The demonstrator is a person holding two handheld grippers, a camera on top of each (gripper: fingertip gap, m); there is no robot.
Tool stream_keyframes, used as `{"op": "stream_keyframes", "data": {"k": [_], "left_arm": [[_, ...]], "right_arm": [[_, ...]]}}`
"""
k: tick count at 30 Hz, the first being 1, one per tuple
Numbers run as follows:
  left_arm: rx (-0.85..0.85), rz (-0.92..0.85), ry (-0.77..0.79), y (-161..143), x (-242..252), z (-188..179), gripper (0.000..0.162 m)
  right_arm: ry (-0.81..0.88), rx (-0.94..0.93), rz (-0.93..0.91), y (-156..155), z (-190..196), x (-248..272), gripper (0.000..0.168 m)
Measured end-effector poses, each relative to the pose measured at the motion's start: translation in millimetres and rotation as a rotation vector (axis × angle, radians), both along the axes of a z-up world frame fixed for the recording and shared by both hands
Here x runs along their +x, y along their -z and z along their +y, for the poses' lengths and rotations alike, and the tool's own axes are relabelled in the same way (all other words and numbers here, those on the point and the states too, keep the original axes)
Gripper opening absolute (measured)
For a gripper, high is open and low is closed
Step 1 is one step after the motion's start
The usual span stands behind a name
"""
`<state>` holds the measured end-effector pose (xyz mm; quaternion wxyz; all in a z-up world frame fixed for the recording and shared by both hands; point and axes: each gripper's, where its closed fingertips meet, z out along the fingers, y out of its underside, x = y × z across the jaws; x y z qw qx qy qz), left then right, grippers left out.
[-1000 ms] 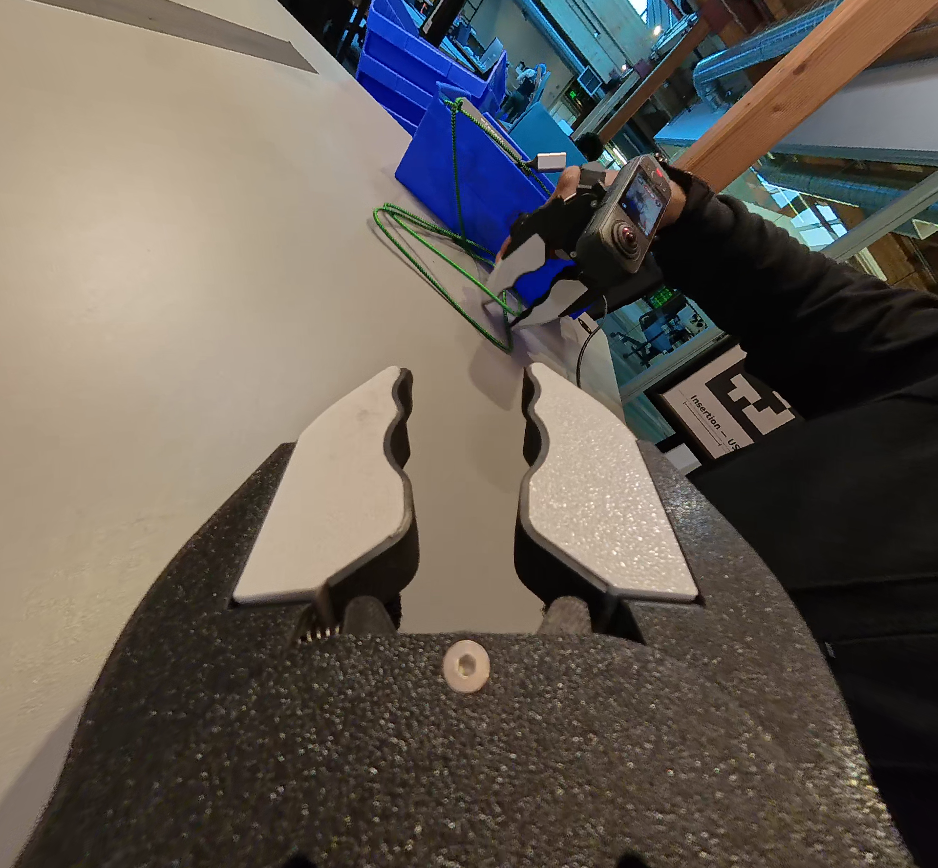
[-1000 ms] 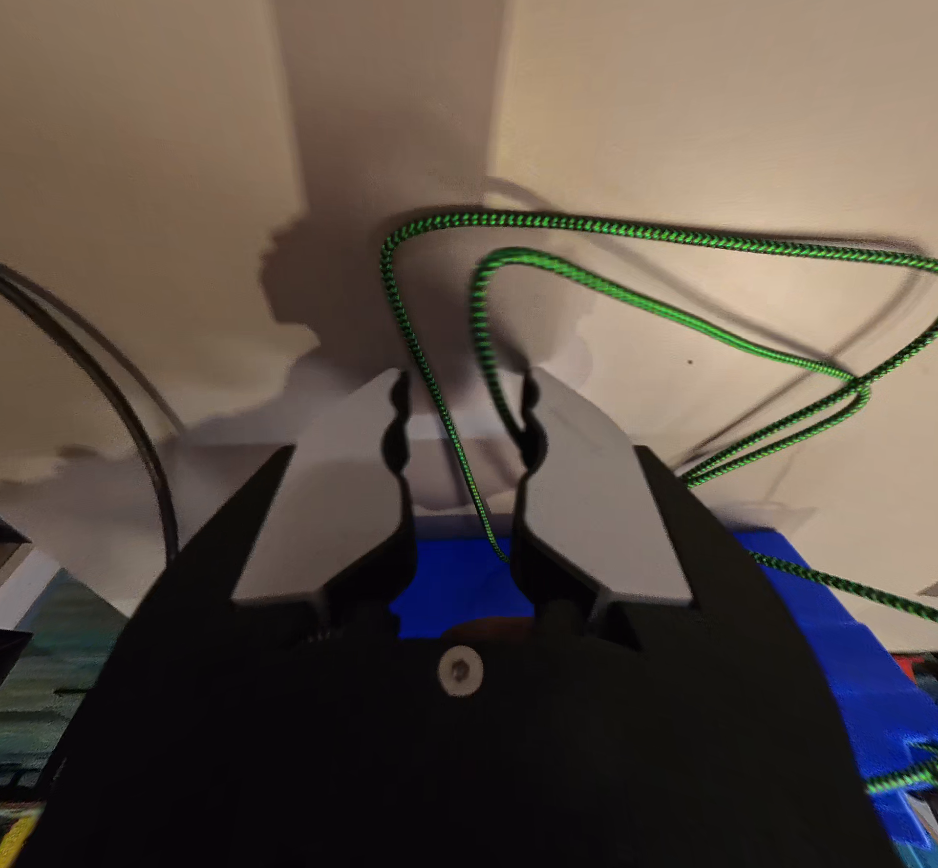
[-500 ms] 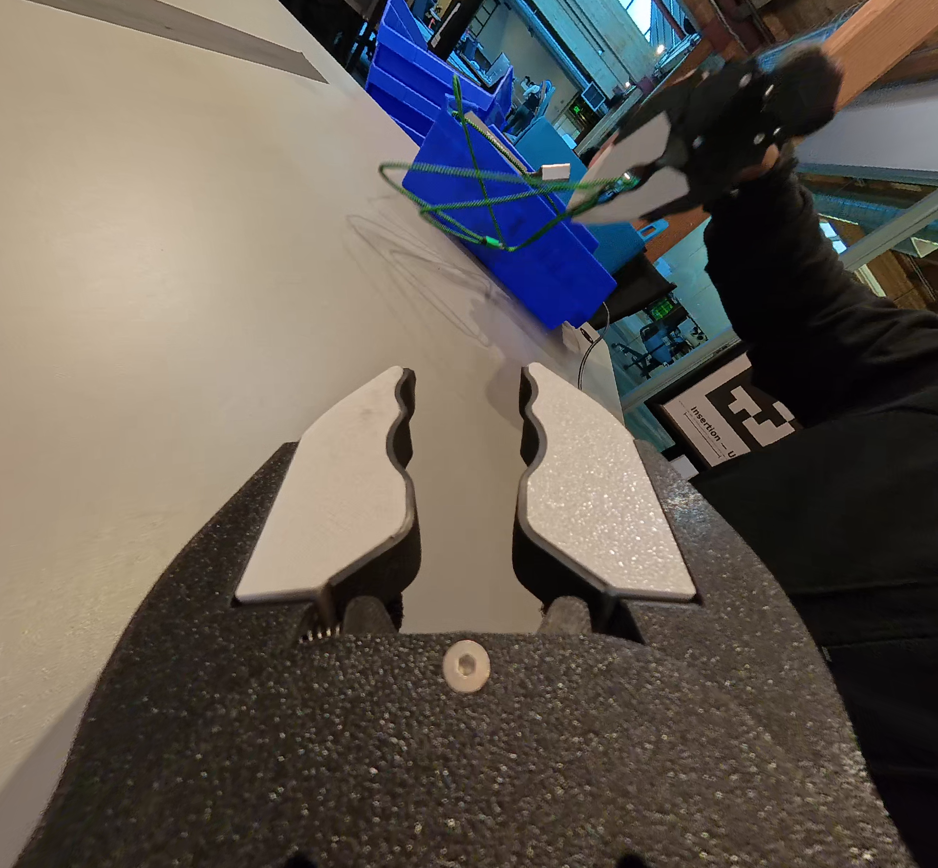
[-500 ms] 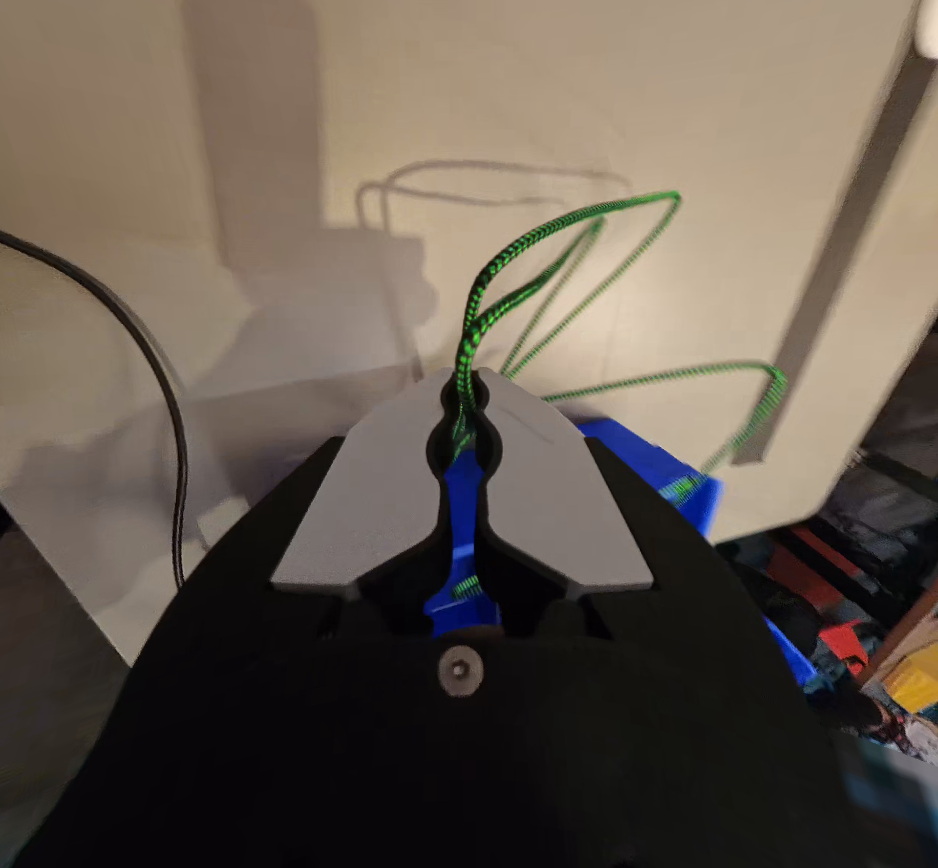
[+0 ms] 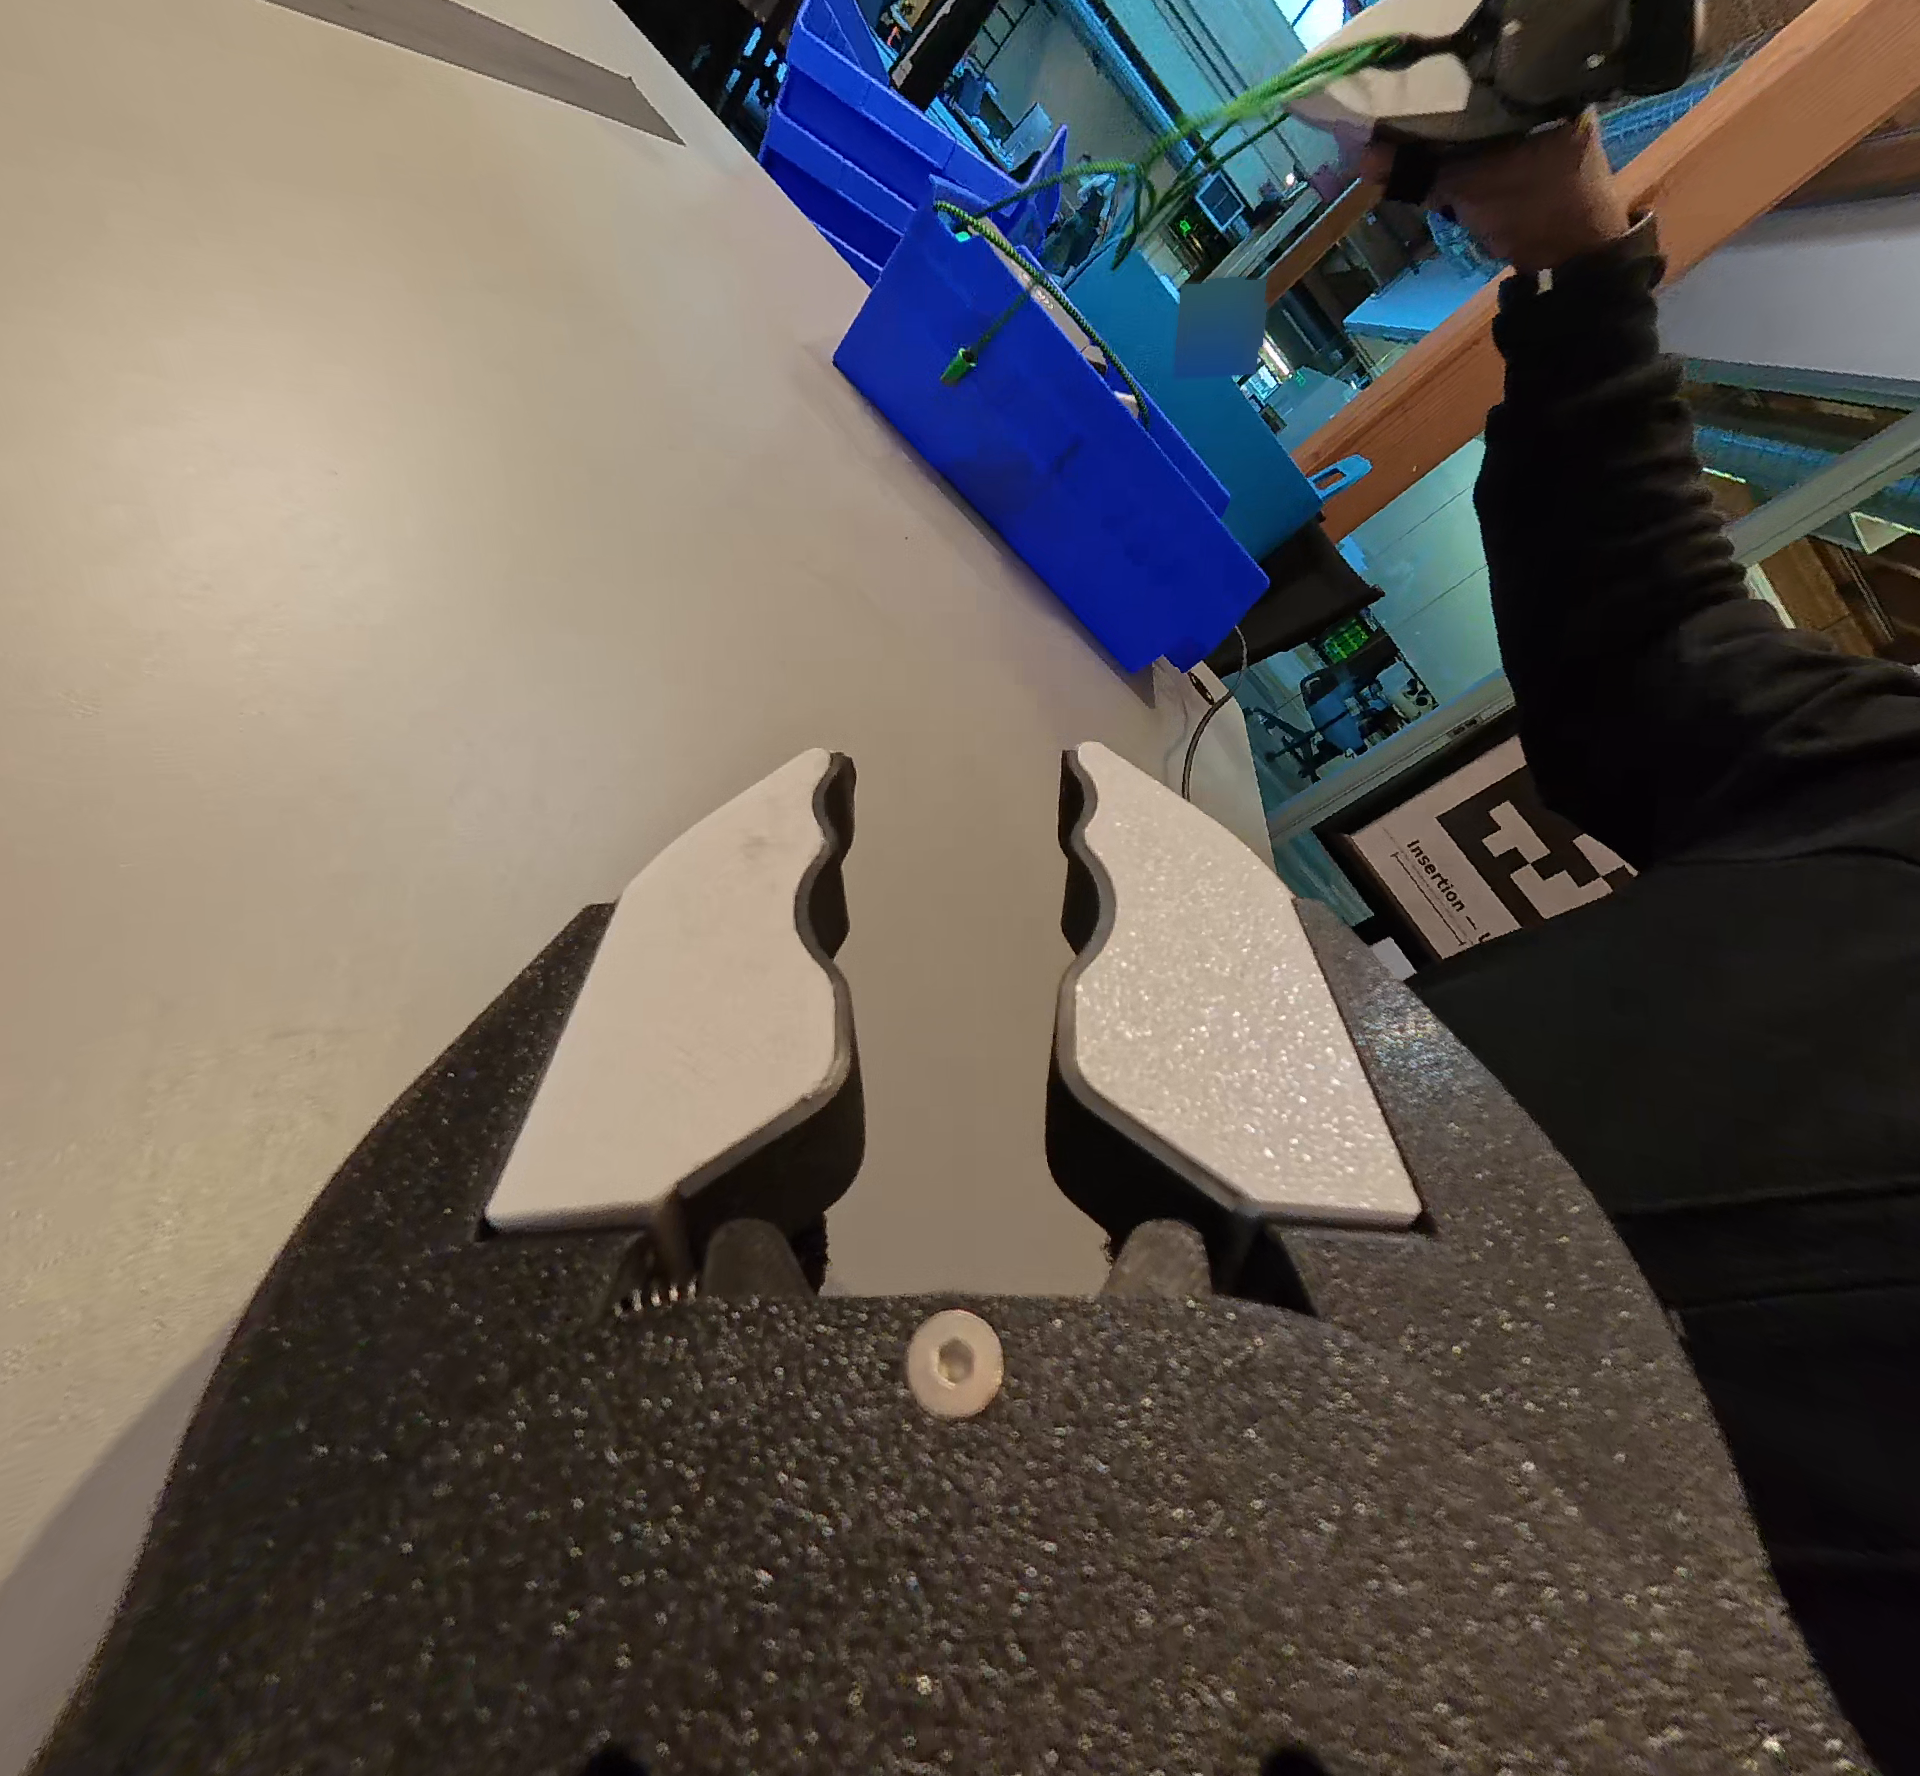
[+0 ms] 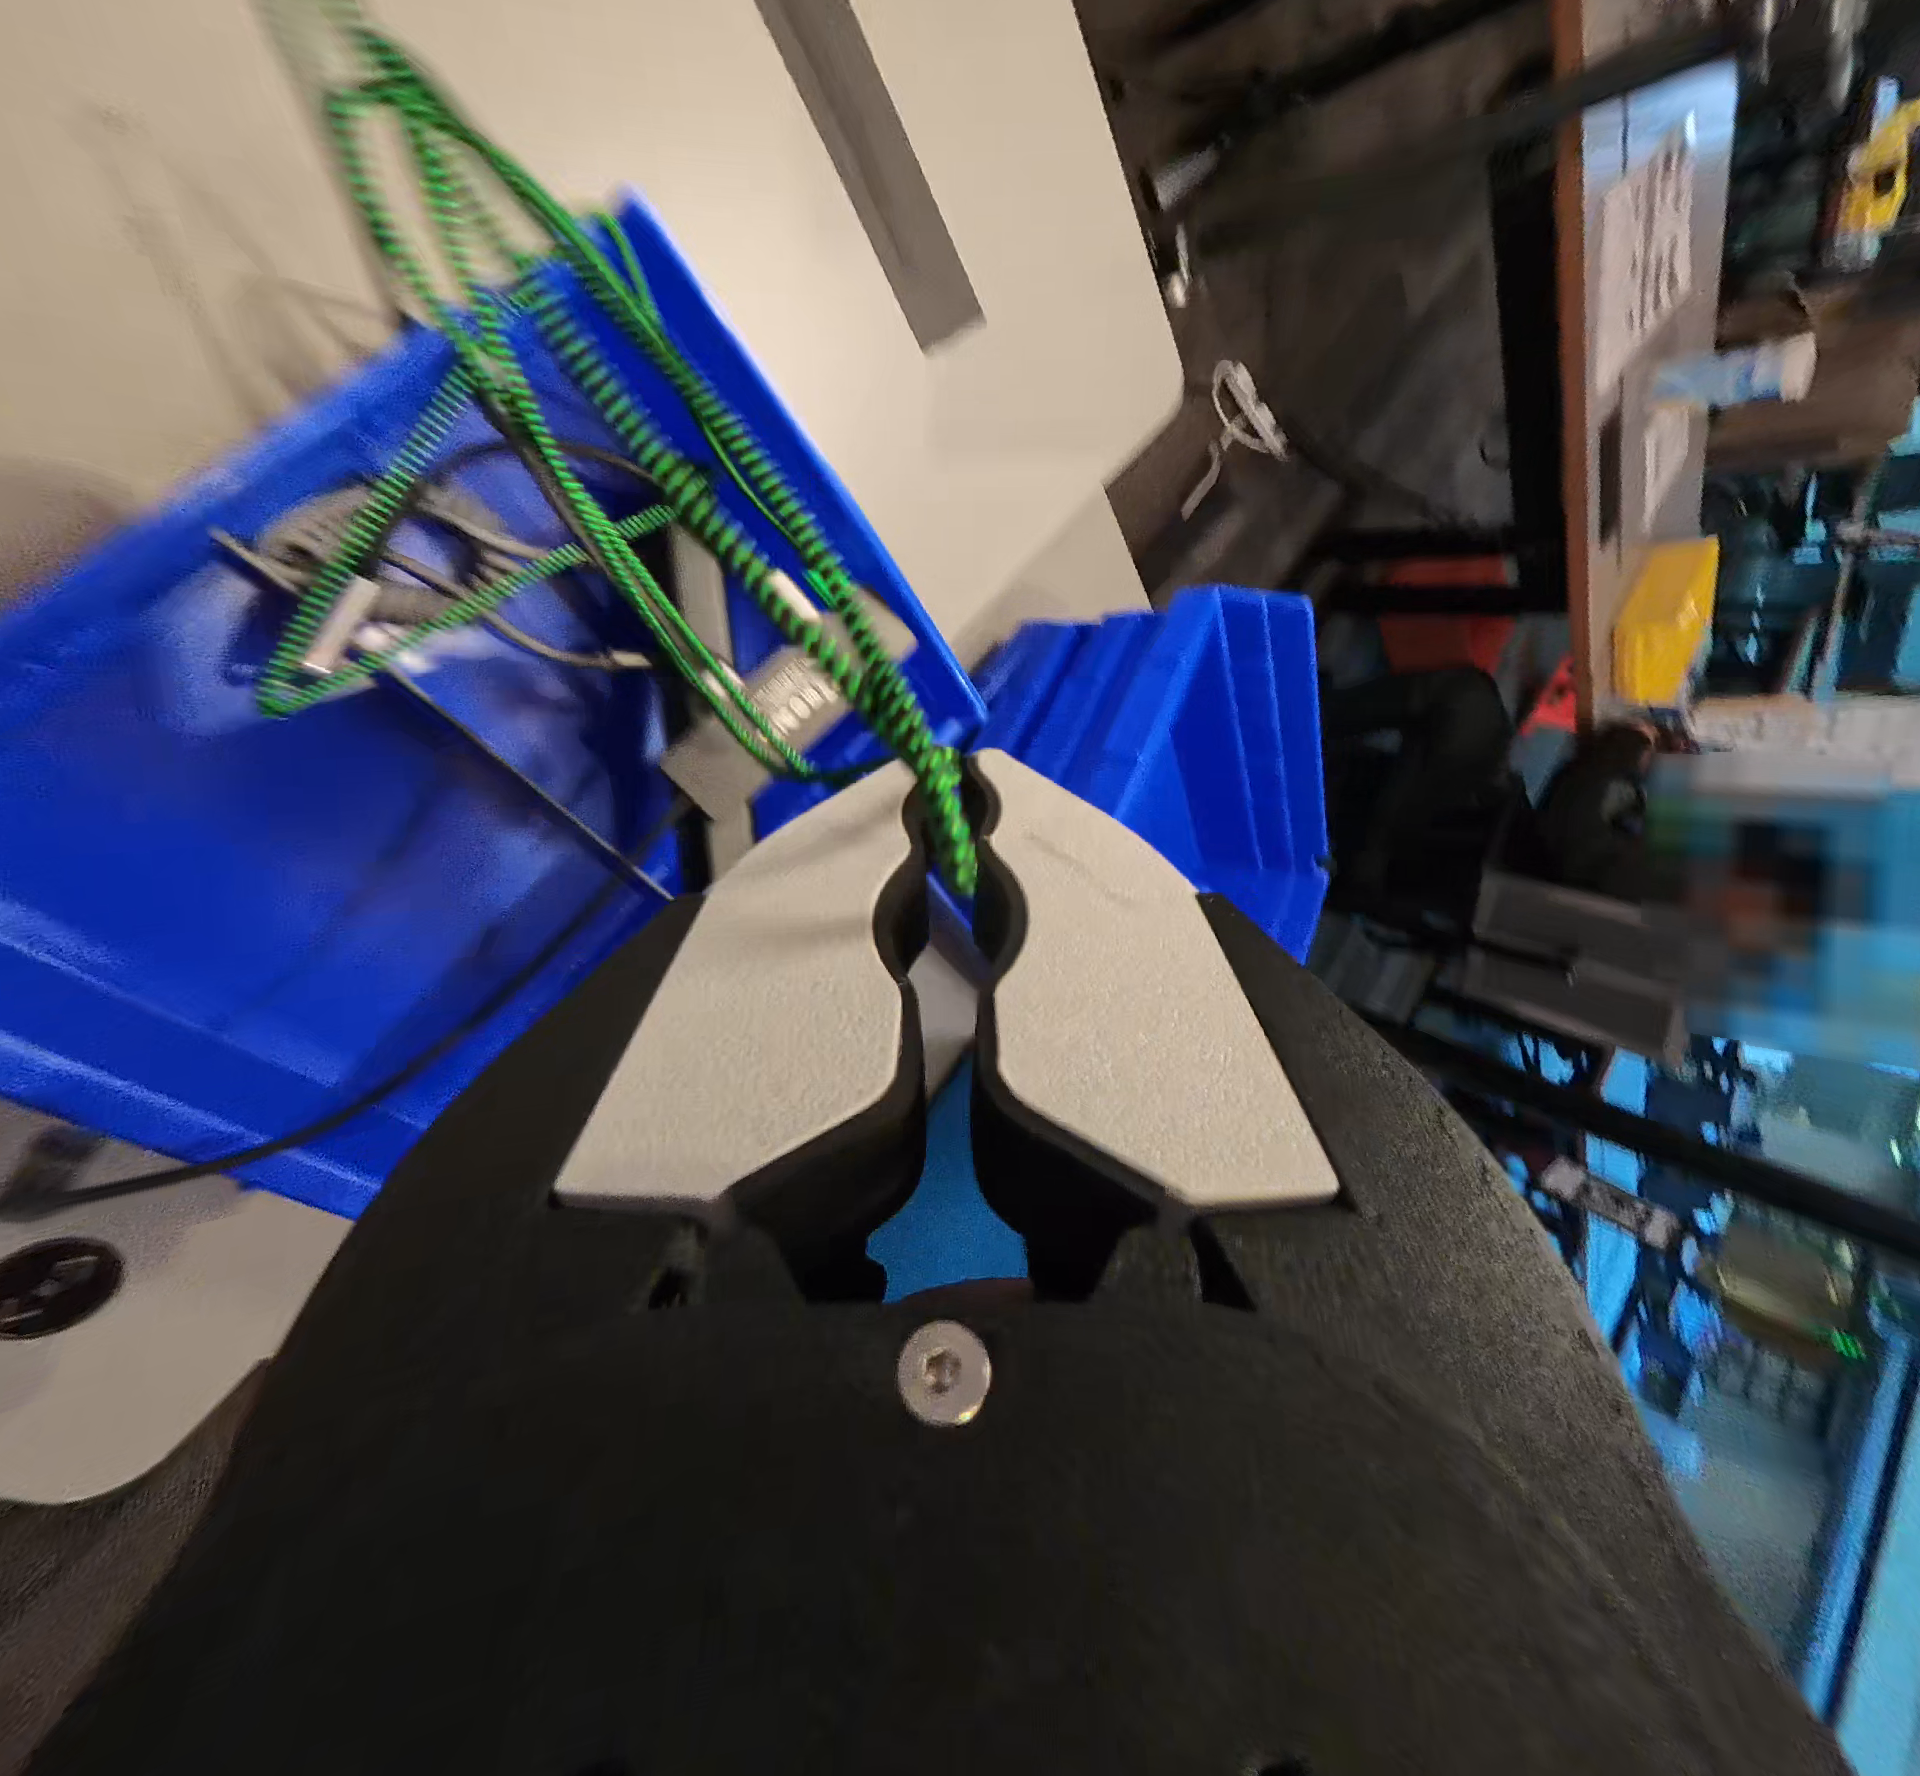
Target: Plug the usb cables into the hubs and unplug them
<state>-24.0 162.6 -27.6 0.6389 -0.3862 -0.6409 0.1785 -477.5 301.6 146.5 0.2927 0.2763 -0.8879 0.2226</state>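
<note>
My right gripper (image 6: pixel 948 776) is shut on a green braided usb cable (image 6: pixel 727 537) and holds it high above a blue bin (image 6: pixel 312 843). The cable's loops hang down into that bin, where grey hubs (image 6: pixel 795 687) and dark leads lie. In the left wrist view the right gripper (image 5: pixel 1351 69) shows at top right with the cable (image 5: pixel 1216 131) trailing to the bin (image 5: pixel 1049 469); a green plug (image 5: pixel 958 365) hangs over the bin's side. My left gripper (image 5: pixel 956 781) is open and empty, low over the white table (image 5: pixel 364 479).
More blue bins (image 5: pixel 842 126) are stacked behind the first one. A thin black wire (image 6: pixel 343 1118) runs past the bin at the table's edge. A marker card (image 5: pixel 1486 869) stands beyond the table, next to a person's dark sleeve (image 5: pixel 1662 583). Tip to tip, the grippers are about 50 cm apart.
My right gripper closed on the green cable on the table, then lifted it up and over the blue bin. The left gripper has stayed in place and open.
</note>
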Motion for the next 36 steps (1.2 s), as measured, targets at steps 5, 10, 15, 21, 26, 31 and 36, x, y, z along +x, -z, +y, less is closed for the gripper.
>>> {"op": "stream_keyframes", "data": {"k": [5, 10, 15, 21, 26, 31, 36], "left_arm": [[0.013, 0.003, -0.008, 0, 0, -2, 0.038], [0.014, 0.002, -0.013, 1, 1, -3, 0.037], [0.019, 0.001, -0.010, 1, 1, -3, 0.037], [0.007, -0.012, 0.000, 2, 0, -1, 0.037], [0.016, -0.011, -0.003, 2, 1, -2, 0.037], [0.014, -0.022, 0.006, 4, 0, 0, 0.037], [0.011, -0.023, 0.004, 5, 0, 0, 0.037]], "right_arm": [[0.094, 0.083, 0.026, 49, 9, -47, 0.002], [0.051, 0.087, -0.021, 75, -8, -35, 0.001], [0.008, 0.063, -0.018, 74, -30, -25, 0.002], [0.104, 0.005, 0.089, 71, -56, -52, 0.002], [0.209, -0.040, 0.093, 67, -59, -72, 0.001], [0.204, 0.105, 0.018, 105, -40, -74, 0.001], [0.227, 0.272, -0.185, 149, -16, -64, 0.002]]}}
